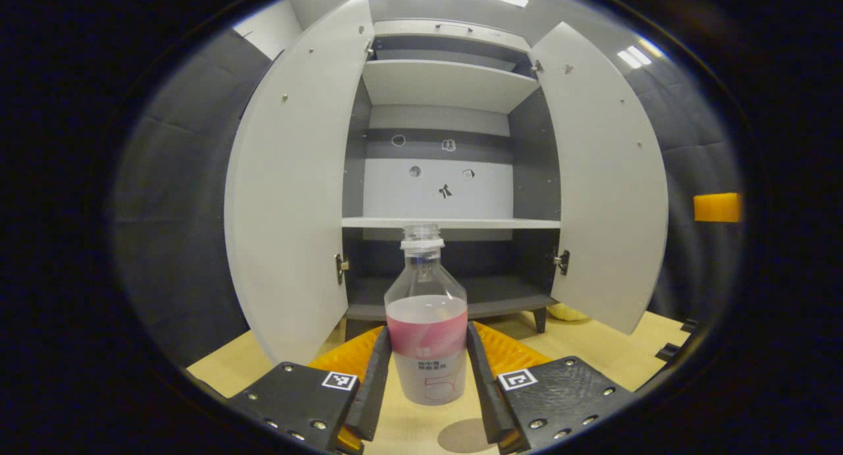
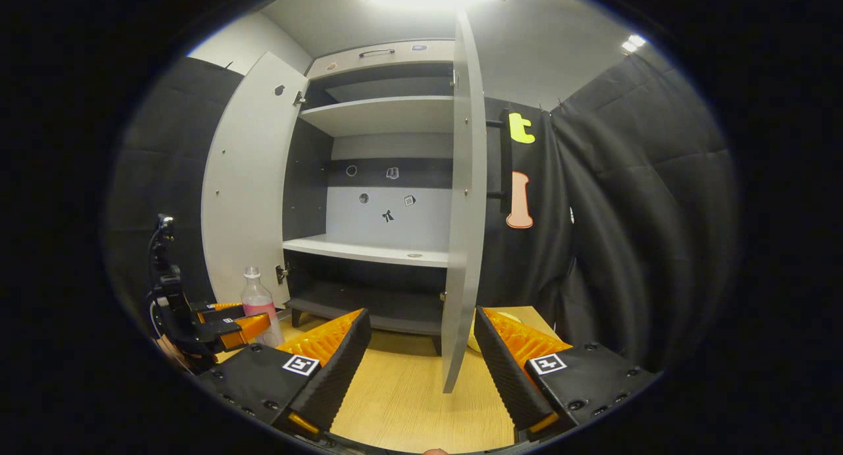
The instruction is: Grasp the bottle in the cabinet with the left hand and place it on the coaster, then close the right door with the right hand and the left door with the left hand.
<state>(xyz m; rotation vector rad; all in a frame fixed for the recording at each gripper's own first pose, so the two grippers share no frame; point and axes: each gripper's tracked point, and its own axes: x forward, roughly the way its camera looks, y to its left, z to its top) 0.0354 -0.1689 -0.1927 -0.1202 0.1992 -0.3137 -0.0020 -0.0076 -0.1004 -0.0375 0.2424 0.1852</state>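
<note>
Step in hand: the first one, carrying the bottle point(image 1: 427, 323) out of the cabinet point(image 1: 448, 178) toward the coaster point(image 1: 466, 435); my reading is that the placing is close but not done.
Left gripper point(image 1: 427, 376): in the left gripper view its fingers point(image 1: 374, 376) stand on either side of the bottle's lower body and look clamped on it, one at 9 o'clock and one at 3 o'clock of the label band.
Bottle: clear, uncapped, upright, with a pink band and a little liquid; it is held in front of the cabinet, outside it, above the wooden worktop point(image 1: 593, 349). In the right gripper view the bottle point(image 2: 257, 303) shows at about 8 o'clock, in the grip of the left gripper point(image 2: 230, 326), near the left door point(image 2: 247, 178).
Coaster: a round darker patch on the worktop at 6 o'clock in the left gripper view, just below the bottle's base; whether the base touches it I cannot tell.
Right gripper point(image 2: 421, 363): fingers wide apart, holding nothing, with the edge of the right door point(image 2: 464, 211) standing between them farther off.
Doors: both the left door point(image 1: 296, 178) and right door point(image 1: 602, 178) stand open.
Next move: lower the bottle straight down, centred on the coaster, then spread the fingers and draw back without tipping it; after that the right door comes first.
</note>
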